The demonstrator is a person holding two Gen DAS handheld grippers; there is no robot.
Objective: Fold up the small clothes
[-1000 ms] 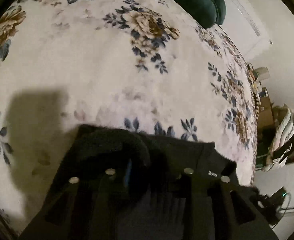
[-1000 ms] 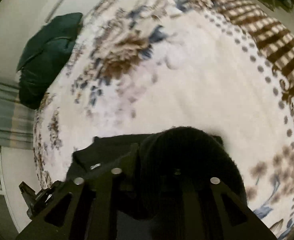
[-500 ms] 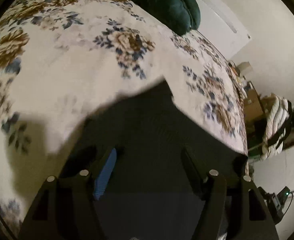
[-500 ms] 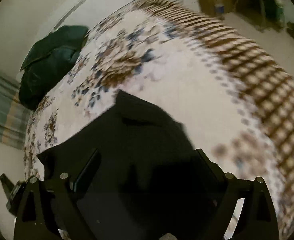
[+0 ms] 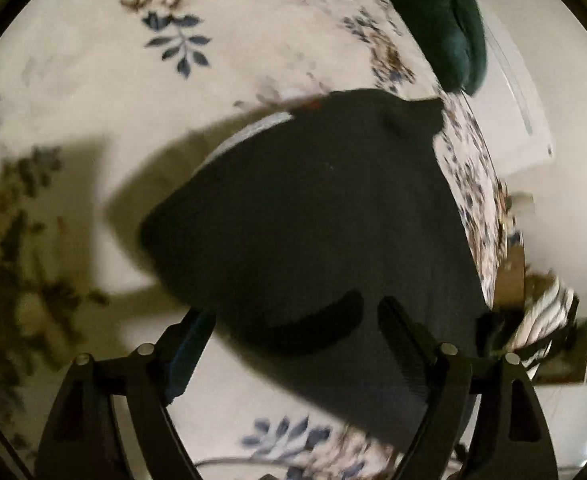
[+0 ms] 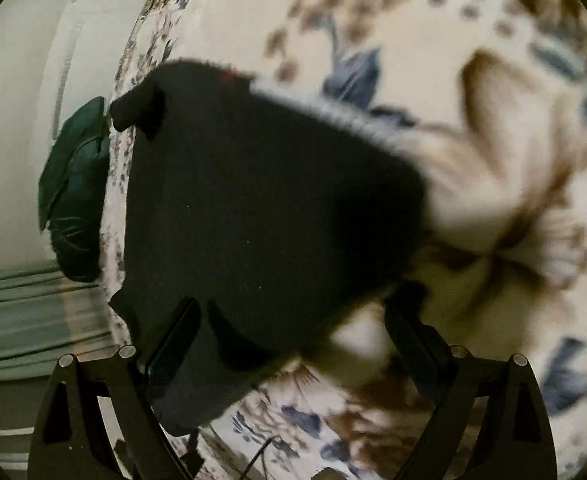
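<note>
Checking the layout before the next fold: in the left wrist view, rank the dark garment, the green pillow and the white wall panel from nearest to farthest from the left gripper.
1. Dark garment: directly ahead of the left gripper, reaching between its jaws.
2. Green pillow: upper right, at the bed's far end.
3. White wall panel: right, behind the pillow.

Left wrist view: garment (image 5: 313, 224) lies on the bedspread (image 5: 93, 80) at centre, running to 5 o'clock, its near edge between the left gripper (image 5: 289, 356) fingers; pillow (image 5: 441, 12) at 1 o'clock behind it, on the bed's far end. Right wrist view: garment (image 6: 253, 208) sits centre-left on the bedspread (image 6: 493, 160), its near edge reaching between the right gripper (image 6: 293, 344) fingers toward 7 o'clock; pillow (image 6: 77, 192) at 9 o'clock, just beside the garment's left edge.
</note>
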